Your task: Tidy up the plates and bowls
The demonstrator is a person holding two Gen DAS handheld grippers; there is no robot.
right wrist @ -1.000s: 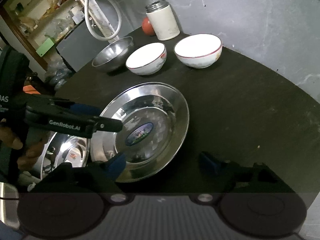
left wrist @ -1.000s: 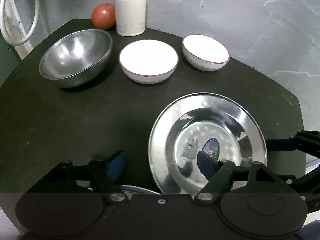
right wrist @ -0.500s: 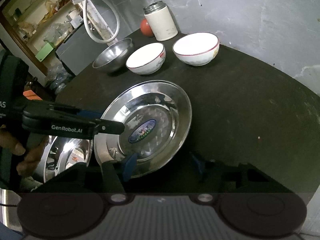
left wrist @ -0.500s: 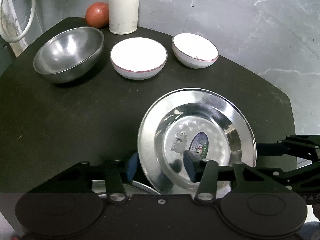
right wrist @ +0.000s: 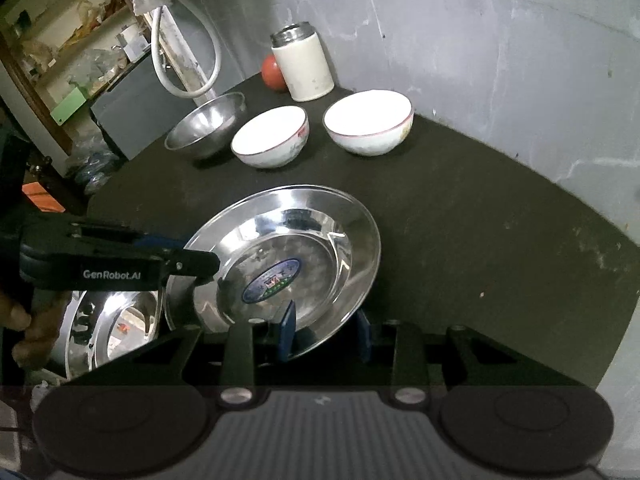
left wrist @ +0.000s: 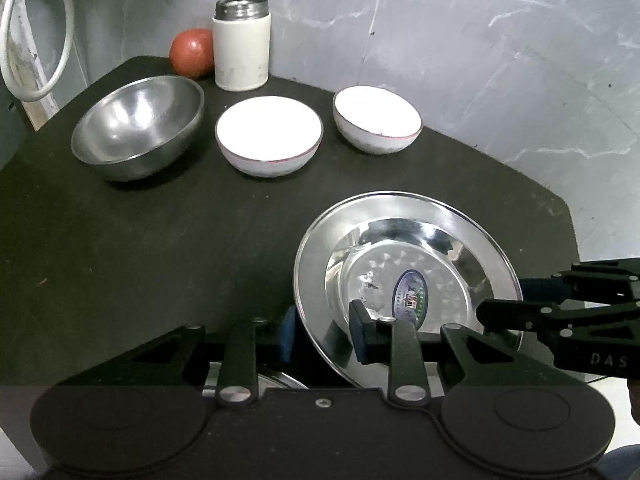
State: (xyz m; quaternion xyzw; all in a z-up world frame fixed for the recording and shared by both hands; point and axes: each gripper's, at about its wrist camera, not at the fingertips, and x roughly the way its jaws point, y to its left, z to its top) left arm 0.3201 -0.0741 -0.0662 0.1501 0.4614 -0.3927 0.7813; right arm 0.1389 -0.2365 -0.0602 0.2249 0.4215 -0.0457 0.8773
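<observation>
A shiny steel plate with a printed sticker at its centre sits tilted over the near part of the dark tabletop, its near edge raised. The left claw straddles the plate's near-left rim: one blue-padded finger lies outside and under the rim, the other rests on the inner surface, so the claw is narrowed onto the plate. The right claw does the same at the near-right rim, with one pad over the inner slope and the other behind the edge, also closed around the plate. In the left wrist view the right claw's fingers reach in from the right to touch the plate's rim.

A second steel plate lies lower to the left of the held one, partly hidden by it and by the left claw's body.

Farther back on the tabletop stand three bowls in a row: a steel bowl on the left, a white bowl with a red rim in the middle, and another white bowl on the right, each apart from its neighbour. Behind them, near the grey wall, a white flask with a metal top stands upright just beside a red round fruit.
</observation>
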